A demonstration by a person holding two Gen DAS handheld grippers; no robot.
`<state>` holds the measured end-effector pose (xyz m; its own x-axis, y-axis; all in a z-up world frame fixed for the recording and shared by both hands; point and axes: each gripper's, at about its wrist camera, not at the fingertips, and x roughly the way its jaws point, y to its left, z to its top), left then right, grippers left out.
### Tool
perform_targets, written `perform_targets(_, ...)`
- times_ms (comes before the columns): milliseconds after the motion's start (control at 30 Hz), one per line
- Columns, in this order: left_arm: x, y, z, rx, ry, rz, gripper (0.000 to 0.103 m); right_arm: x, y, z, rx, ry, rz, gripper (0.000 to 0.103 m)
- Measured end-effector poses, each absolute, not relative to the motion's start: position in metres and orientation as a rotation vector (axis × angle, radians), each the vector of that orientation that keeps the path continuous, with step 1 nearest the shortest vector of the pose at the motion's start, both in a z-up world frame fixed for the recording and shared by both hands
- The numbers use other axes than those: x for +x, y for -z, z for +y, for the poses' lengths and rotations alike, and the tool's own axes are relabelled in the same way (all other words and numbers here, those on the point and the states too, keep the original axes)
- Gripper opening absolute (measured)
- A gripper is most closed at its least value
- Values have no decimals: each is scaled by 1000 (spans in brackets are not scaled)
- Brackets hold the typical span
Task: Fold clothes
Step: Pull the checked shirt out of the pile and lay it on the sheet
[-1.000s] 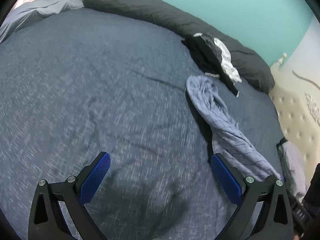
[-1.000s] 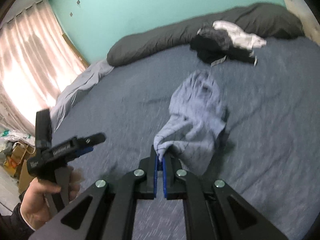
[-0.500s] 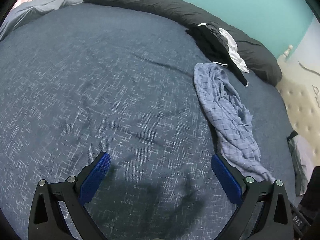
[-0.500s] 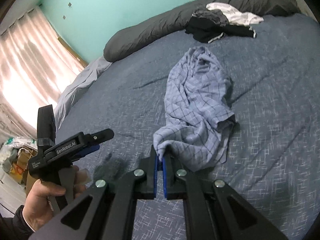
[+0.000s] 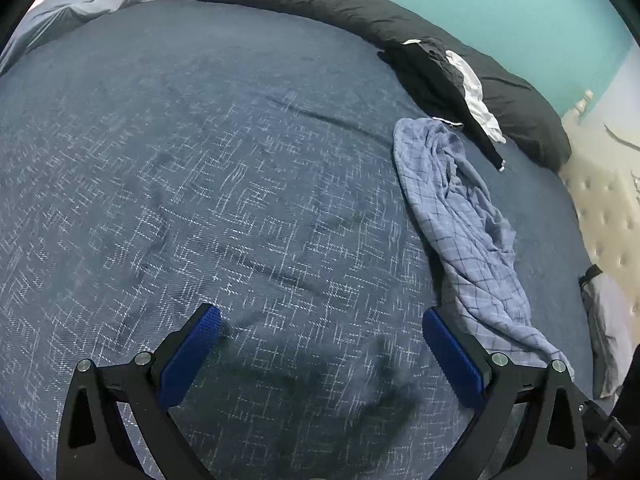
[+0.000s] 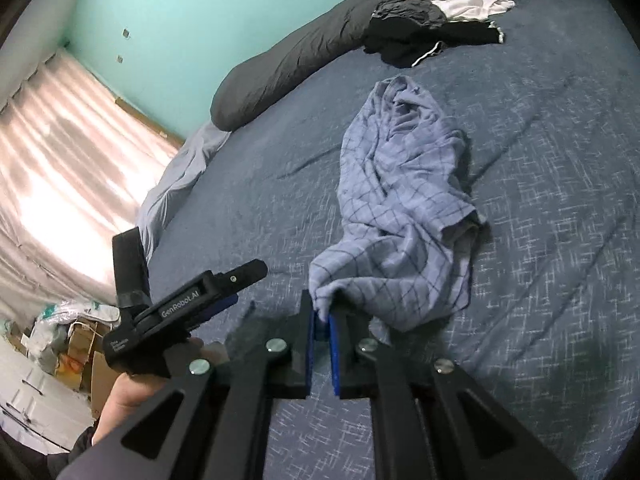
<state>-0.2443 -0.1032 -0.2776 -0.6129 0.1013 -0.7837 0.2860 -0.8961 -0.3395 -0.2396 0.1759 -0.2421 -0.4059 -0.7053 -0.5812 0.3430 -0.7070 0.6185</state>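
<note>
A light blue checked garment (image 5: 460,220) (image 6: 400,200) lies crumpled in a long strip on the dark blue bed (image 5: 200,160) (image 6: 560,240). My right gripper (image 6: 320,320) holds its near corner just above the bedcover. The jaws are opening slightly, with the cloth still pinched between the blue pads. My left gripper (image 5: 320,340) stands wide open over bare bedcover, and the garment's near end runs just outside its right finger (image 5: 452,356). In the right wrist view the left gripper (image 6: 208,300) appears at the left, held by a hand (image 6: 132,396).
A heap of black and white clothes (image 5: 432,76) (image 6: 420,32) lies at the far side against a long dark pillow (image 5: 320,0) (image 6: 280,72). A padded cream headboard (image 5: 600,208) stands at the right. Bright curtains (image 6: 60,160) and boxes (image 6: 76,340) lie beyond the bed's left edge.
Both grippers have sunk towards the bed and the garment has settled flatter onto the cover. The gap between the right pads has widened slightly. The left jaws stay wide open.
</note>
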Motion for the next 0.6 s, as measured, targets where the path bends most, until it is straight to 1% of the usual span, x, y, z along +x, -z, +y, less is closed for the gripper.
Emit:
perform_targets(100,-247,277,-101,1325,2650,657,103,-239,237,180,1156,2156,-522,8)
perform_targets(200,-249,278,-100,1333,2652,662,103,-234,232,179,1180,2183,-456,8)
perform_targets(300,-249,276,-99,1326,2661,656,103,-233,228,184,1215,2195,-467,9)
perform_targets(400,-248,275,-99,1322,2659,662,103,-230,214,190,1173,2281,-442,10)
perform_targets(433,-248,275,-99,1324,2658,667,103,-232,212,192,1170,2304,-444,16)
perform_targets(467,-247,275,-99,1325,2660,670,103,-238,213,195,1185,2316,-458,28)
perform_targets(500,-247,275,-99,1323,2660,666,103,-243,214,197,1201,2328,-473,35)
perform_targets(533,-247,275,-99,1321,2659,660,103,-250,216,200,1217,2334,-492,46)
perform_targets(600,-247,276,-102,1319,2648,673,103,-264,226,204,1255,2343,-528,47)
